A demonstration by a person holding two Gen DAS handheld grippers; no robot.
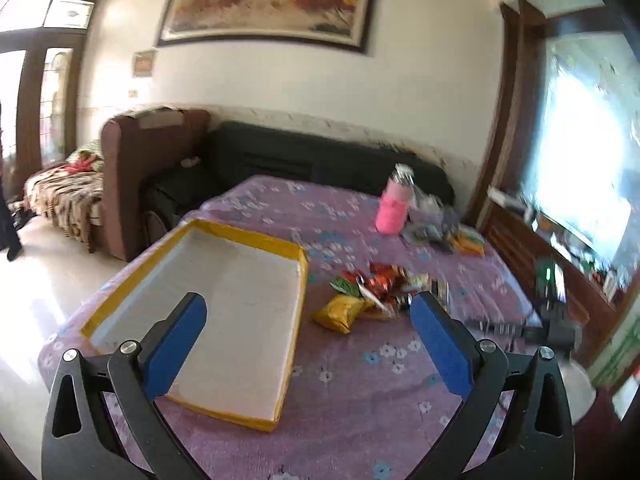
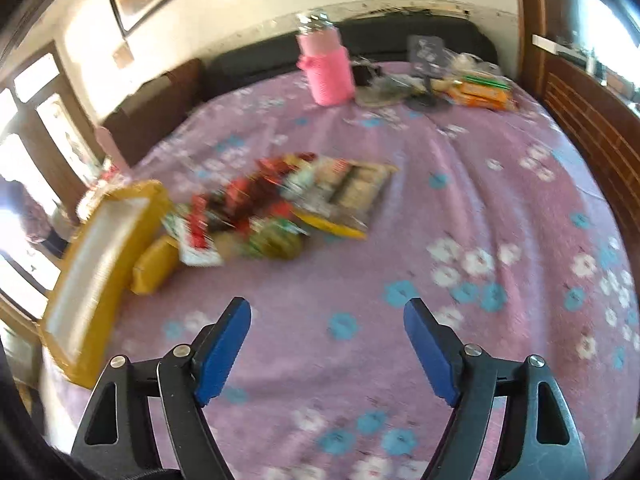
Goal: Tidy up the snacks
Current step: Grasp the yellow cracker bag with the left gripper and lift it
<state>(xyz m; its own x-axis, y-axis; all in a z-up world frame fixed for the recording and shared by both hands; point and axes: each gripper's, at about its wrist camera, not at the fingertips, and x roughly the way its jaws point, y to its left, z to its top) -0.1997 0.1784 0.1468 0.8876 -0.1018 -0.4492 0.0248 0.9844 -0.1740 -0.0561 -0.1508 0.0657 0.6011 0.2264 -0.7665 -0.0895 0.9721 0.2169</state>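
Observation:
A pile of snack packets [image 1: 380, 284] lies in the middle of the purple flowered table [image 1: 360, 392], with a yellow packet [image 1: 340, 312] at its near edge. A shallow yellow-rimmed box [image 1: 298, 276] with a white inside sits left of the pile and holds nothing. My left gripper [image 1: 308, 308] hangs open above the box's right edge, nothing between its blue pads. In the right wrist view the snack pile [image 2: 280, 200] is blurred, the yellow packet [image 2: 154, 266] lies beside the box [image 2: 152, 196], and my right gripper [image 2: 327, 310] stands open over bare cloth short of the pile.
A pink bottle [image 1: 394, 208] stands at the table's far side beside more wrapped items [image 1: 444, 230] and an orange packet [image 2: 480, 94]. Dark sofas [image 1: 312, 156] line the wall behind. A wooden cabinet [image 1: 540, 248] runs along the right. The other gripper [image 1: 556, 320] shows at the right table edge.

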